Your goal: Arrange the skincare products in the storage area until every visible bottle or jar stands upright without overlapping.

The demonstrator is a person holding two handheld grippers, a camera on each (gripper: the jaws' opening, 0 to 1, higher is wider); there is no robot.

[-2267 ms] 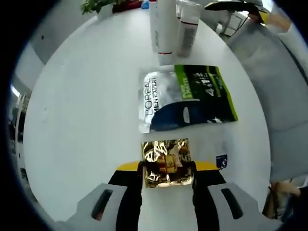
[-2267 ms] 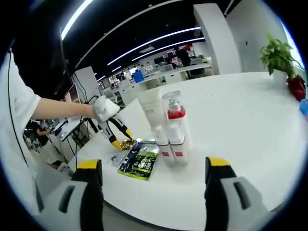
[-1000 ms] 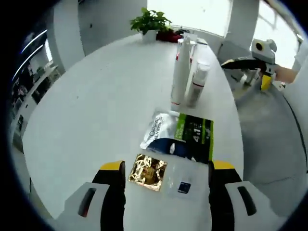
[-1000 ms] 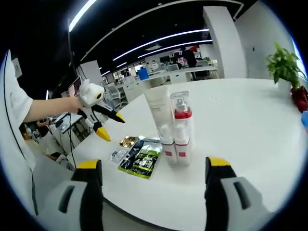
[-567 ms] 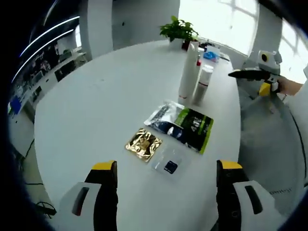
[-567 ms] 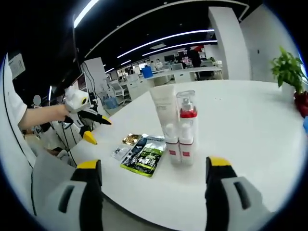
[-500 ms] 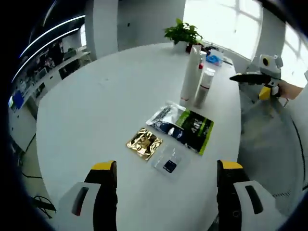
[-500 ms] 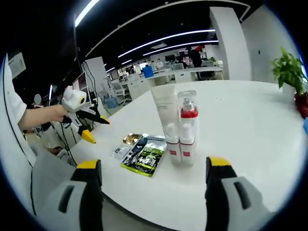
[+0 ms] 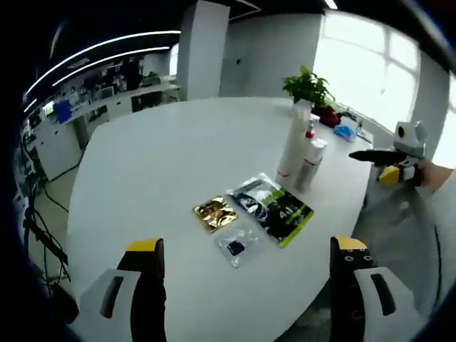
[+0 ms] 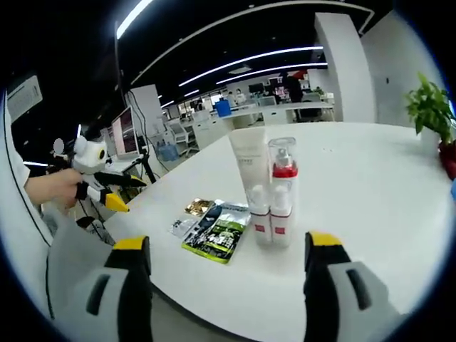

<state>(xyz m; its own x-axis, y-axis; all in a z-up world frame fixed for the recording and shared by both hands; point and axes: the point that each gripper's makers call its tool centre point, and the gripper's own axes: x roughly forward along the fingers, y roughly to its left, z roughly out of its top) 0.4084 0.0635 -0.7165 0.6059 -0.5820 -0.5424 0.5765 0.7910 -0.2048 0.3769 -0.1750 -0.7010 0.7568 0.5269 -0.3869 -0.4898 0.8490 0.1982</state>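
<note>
Both grippers held off the white tabletop (image 9: 142,164), fingers spread wide and holding nothing.

In the left gripper view, the left gripper (image 9: 242,281) sits at the bottom; a gold sachet (image 9: 216,213), a clear sachet (image 9: 237,246) and a green-black sachet (image 9: 274,206) lie flat mid-frame, tall white bottles (image 9: 293,148) upright beyond. In the right gripper view, the right gripper (image 10: 224,285) frames the bottles (image 10: 267,192), standing touching at centre.

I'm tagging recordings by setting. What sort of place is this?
Most likely an open-plan office. A large round white table stands among rows of desks with monitors, under long ceiling strip lights, with a potted plant near bright windows.
</note>
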